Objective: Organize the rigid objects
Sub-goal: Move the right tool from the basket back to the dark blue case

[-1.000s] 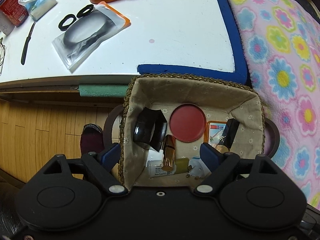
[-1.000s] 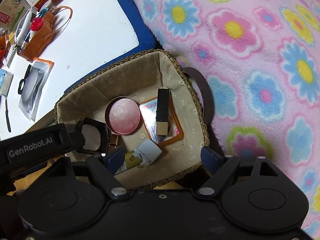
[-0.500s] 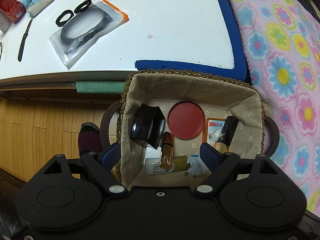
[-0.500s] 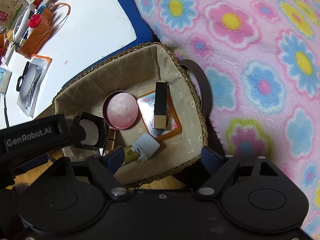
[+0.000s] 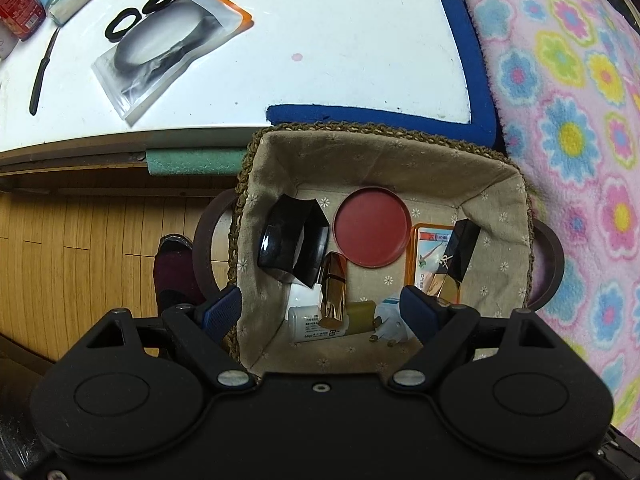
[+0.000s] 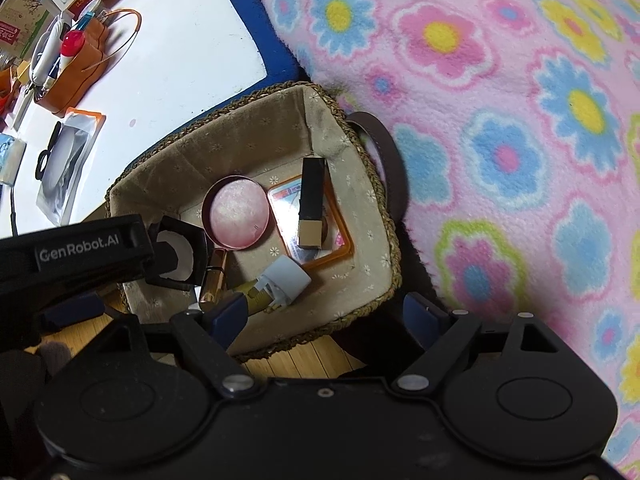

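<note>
Woven straw rims the basket (image 5: 256, 148), a square, cloth-lined box printed with small daisies and fitted with a dark looped handle (image 6: 394, 172) on each side. It sits low between a white table (image 5: 340, 40) edged in blue foam and a fluffy pink blanket (image 6: 500, 100) with bright flowers, above a wooden plank floor (image 5: 80, 240). Inside lie the rigid things: a round red tin (image 5: 373, 227), flat and smooth; a glossy black hexagonal compact (image 5: 292, 246) tilted against the left wall; a shiny gold tube (image 5: 334, 296) resting over a white bottle (image 5: 308, 322); a white plug (image 6: 286, 278); and a black-and-gold square stick (image 6: 312, 204) lying across an orange-edged card (image 6: 332, 240). On the table are a clear pouch (image 5: 168, 46) holding black rings and a thin black pen (image 5: 40, 74). Both grippers point straight down over the basket. The left gripper (image 5: 322, 314) hangs with its blue pads spread wide, one outside the left wall, one above the contents, gripping nothing. The right gripper (image 6: 326, 314) has its jaws opening, straddling the basket's near corner, nothing held between them.
</note>
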A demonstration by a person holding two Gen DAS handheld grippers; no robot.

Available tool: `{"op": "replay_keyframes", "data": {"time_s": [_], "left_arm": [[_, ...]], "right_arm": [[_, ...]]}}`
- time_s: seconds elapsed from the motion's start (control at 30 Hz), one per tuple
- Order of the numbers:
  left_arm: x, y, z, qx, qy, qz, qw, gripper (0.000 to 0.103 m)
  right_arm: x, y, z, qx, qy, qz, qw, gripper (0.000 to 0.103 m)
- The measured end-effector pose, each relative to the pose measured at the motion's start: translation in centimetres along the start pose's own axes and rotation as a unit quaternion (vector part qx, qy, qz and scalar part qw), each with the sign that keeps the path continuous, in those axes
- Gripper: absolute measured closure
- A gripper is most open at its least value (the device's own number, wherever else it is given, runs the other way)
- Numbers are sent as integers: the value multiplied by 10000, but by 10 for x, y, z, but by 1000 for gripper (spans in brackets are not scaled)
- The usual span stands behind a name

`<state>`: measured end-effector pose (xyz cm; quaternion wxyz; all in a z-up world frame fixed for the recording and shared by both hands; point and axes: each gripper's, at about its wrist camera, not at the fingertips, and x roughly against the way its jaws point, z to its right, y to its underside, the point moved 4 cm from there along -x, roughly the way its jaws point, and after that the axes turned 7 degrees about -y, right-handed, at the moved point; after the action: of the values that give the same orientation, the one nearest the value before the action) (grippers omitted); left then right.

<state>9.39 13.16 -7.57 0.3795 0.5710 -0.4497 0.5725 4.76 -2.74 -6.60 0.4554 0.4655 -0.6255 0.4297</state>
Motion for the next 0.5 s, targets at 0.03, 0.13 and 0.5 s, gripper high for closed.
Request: {"op": "replay_keyframes", "data": {"time_s": [0.03, 0.13, 0.5], "left_arm": [[-1, 1, 1, -15, 16, -19, 10000, 21], [-3, 2, 3, -37, 111, -99, 9999, 21], [-7, 7, 9, -162, 255, -245, 9992, 21]], "right_arm": [[1, 1, 1, -4, -4, 0, 10000, 18], [4, 4, 4, -13, -5, 19, 10000, 17], [21, 14, 20, -76, -37, 147, 9999, 17]]}}
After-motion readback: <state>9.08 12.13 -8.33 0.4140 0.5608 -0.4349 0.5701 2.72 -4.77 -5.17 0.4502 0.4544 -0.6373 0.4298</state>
